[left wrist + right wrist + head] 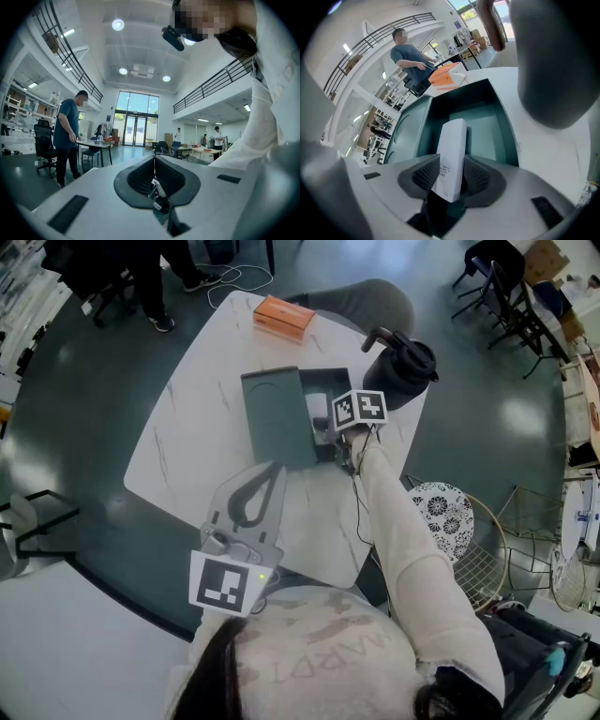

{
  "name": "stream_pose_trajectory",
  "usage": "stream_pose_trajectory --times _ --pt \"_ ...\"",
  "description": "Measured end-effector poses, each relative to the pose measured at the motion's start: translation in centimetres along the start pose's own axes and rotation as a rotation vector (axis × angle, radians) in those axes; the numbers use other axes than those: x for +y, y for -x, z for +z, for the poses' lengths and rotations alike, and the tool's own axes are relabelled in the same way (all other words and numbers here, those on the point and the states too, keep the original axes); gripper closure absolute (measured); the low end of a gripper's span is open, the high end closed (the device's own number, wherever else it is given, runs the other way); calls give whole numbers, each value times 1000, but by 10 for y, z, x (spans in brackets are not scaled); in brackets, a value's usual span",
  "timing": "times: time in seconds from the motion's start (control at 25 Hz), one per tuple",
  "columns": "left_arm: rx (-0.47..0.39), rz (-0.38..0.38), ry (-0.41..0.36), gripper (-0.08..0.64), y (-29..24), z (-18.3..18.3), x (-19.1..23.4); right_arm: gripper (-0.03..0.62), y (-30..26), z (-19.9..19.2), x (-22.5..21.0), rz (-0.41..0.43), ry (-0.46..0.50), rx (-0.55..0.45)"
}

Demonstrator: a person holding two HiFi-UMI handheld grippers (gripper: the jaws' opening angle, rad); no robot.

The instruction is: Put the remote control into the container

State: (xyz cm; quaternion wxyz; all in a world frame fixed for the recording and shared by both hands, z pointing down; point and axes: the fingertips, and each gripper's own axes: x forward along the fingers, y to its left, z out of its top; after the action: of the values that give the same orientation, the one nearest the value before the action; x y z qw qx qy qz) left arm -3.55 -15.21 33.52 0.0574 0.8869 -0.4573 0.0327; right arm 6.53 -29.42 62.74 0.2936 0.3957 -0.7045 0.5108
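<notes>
The right gripper (pixel 450 180) was clamped on the white remote control (pixel 452 150), its dark pads pressed on the remote's sides near the printed end. The rest of the remote stuck out ahead, over the open green container (pixel 508 140) (whether the far tip touched the container's floor could not be told). The container's lid (pixel 277 423) lay open just to that gripper's left. A black jug (pixel 403 367) stood close on its right, and beyond the container lay an orange box (pixel 446 75), all on the white bench (pixel 187 446). The left gripper (pixel 154 183), jaws together with nothing between them, was well behind the right one, near the person's body, aimed out across the room.
</notes>
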Motion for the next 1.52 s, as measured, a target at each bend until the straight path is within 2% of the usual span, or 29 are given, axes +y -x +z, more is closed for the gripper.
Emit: stream_pose_trajectory --times 0.36,0.6,0.8,0.88,0.96,1.16,1.32,1.44,1.52 --pt "-2 -2 -3 548 0 0 -1 431 -1 -8 -2 -77 78 62" --pt "-2 -4 -6 548 1 0 -2 466 6 -5 -1 -83 99 36" --pt "-1 -3 -14 548 1 0 -4 483 19 4 10 -27 173 -83" --pt "-1 -7 -24 548 1 0 -8 509 29 7 18 4 215 -149" --pt "3 -10 -30 548 1 0 -11 536 42 10 32 59 253 -231" --pt "10 -2 -38 548 1 -2 -20 546 90 9 68 219 295 -482" --pt "6 9 -52 548 3 -1 -34 546 146 -4 93 264 391 -681" --pt "0 26 -57 548 6 3 -47 546 185 -22 110 274 484 -764" --pt "-5 40 -64 548 9 5 -54 546 210 -35 122 297 508 -812"
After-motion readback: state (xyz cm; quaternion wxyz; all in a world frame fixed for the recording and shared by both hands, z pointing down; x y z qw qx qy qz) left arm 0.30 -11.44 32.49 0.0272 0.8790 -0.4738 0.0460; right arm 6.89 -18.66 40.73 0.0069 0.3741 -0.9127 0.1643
